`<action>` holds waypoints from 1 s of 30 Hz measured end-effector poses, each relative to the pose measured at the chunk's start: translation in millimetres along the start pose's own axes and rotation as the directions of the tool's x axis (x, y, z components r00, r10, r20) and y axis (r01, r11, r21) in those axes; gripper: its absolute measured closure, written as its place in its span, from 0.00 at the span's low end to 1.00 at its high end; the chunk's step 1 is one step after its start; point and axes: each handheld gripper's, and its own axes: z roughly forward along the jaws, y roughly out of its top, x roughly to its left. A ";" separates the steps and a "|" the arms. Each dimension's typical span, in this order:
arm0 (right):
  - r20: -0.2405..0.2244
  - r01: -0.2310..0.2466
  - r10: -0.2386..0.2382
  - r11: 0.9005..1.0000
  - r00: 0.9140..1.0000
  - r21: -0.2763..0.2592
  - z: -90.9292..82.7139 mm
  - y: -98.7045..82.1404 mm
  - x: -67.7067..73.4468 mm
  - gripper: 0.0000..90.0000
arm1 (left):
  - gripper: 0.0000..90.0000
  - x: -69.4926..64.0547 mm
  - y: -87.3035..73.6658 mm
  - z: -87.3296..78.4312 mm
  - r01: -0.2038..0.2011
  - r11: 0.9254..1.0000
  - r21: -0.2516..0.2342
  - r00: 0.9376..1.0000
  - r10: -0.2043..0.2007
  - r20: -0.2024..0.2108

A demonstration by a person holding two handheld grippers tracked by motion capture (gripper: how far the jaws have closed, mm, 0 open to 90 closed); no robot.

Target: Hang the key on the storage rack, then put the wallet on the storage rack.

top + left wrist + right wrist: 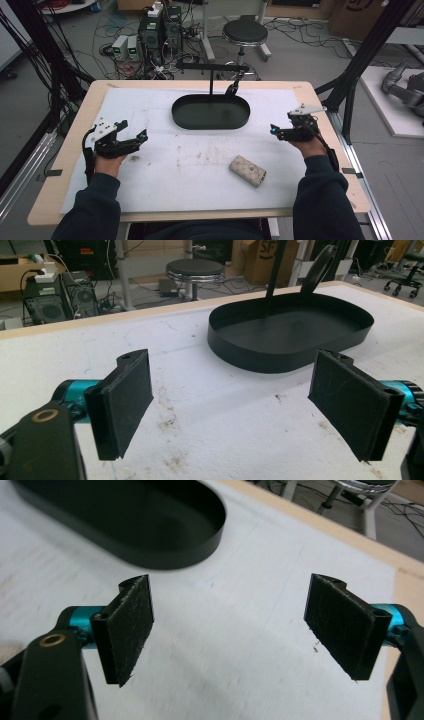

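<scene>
A black oval tray (176, 111) stands empty at the back middle of the white mat. A pale speckled block (247, 170) lies on the mat in front of it, slightly right of centre. My left gripper (134, 129) hovers over the mat's left side, open, with nothing between its fingers. It faces the tray (250, 357) in the left gripper view, where its pads stand wide apart (235, 405). My right gripper (276, 132) is at the right side, open and holding nothing. Its own view (230, 630) has the tray (165, 552) at upper left.
A black stand with a crossbar (212, 66) and a hanging clip (231, 90) rises just behind the tray. The mat (190, 165) carries brown stains near its middle. Beyond the table are a stool (245, 32), computer boxes (160, 30) and cables.
</scene>
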 end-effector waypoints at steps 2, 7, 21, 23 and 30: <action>-0.010 0.021 -0.021 1.000 1.000 -0.008 -0.8 -13.2 8.2 0.23 | 0.19 -0.2 0.2 -0.1 -0.002 1.000 -0.002 1.000 0.002 0.003; -0.018 0.023 -0.023 1.000 1.000 0.012 2.8 -24.3 17.2 0.23 | 0.19 -0.9 0.1 1.1 0.002 1.000 -0.001 1.000 -0.002 -0.002; -0.053 0.010 -0.011 1.000 0.999 -0.027 -4.2 -29.7 35.2 0.23 | 0.20 -1.1 0.2 1.0 0.005 1.000 -0.001 1.000 -0.005 0.000; -0.064 0.014 -0.015 1.000 0.998 -0.022 -4.0 -29.0 37.4 0.23 | 0.20 -0.5 -0.1 1.7 0.005 1.000 0.006 1.000 -0.005 0.001; -0.117 0.037 -0.036 0.999 0.992 0.004 -2.0 -28.9 49.7 0.23 | 0.20 -0.5 0.2 0.8 0.006 1.000 0.001 1.000 -0.006 -0.008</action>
